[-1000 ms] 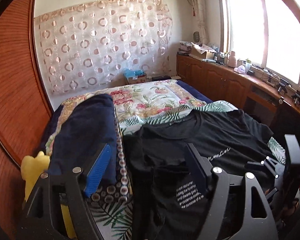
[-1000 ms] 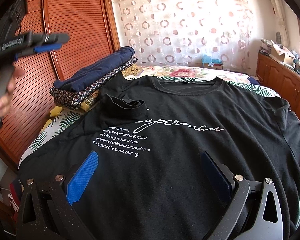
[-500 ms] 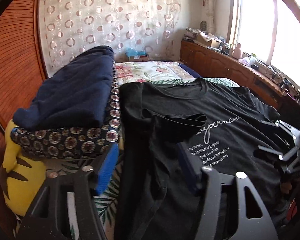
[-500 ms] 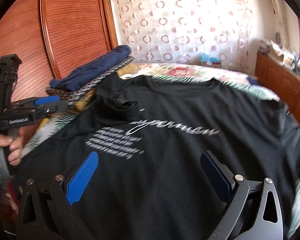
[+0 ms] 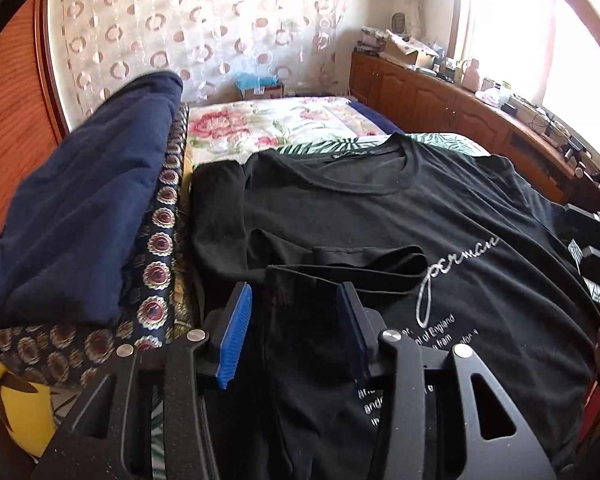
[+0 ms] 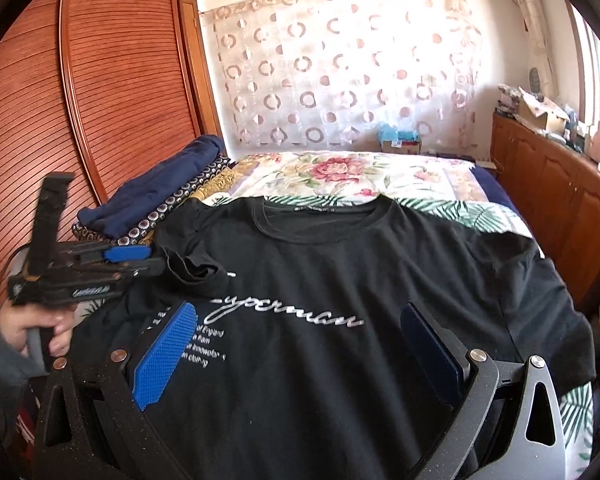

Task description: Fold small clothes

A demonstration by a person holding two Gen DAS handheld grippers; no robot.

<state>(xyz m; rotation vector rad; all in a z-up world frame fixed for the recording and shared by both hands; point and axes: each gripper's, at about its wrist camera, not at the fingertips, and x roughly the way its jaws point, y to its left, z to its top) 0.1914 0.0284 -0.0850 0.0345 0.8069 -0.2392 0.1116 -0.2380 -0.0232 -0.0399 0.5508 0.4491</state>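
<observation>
- Left gripper is low over the near left side of the black T-shirt, jaws half-spread and just been closing, dark cloth of the shirt's left edge lying in the gap; whether the blue pads are actually pressing it, I cannot tell.
- Just ahead of those jaws, the folded-over sleeve sits crumpled on the chest, next to the white script print.
- Right gripper hangs above the shirt's lower front, jaws spread wide, nothing between them.
- From the right wrist view, a hand grips the left tool's handle at the shirt's left edge.
- The T-shirt lies flat, front up, collar away, spread across the floral bedspread.
- To its left, a stack of folded clothes, navy on top of a patterned piece, just beside the shirt.
- Beyond: wooden wardrobe doors and a circle-patterned curtain.
</observation>
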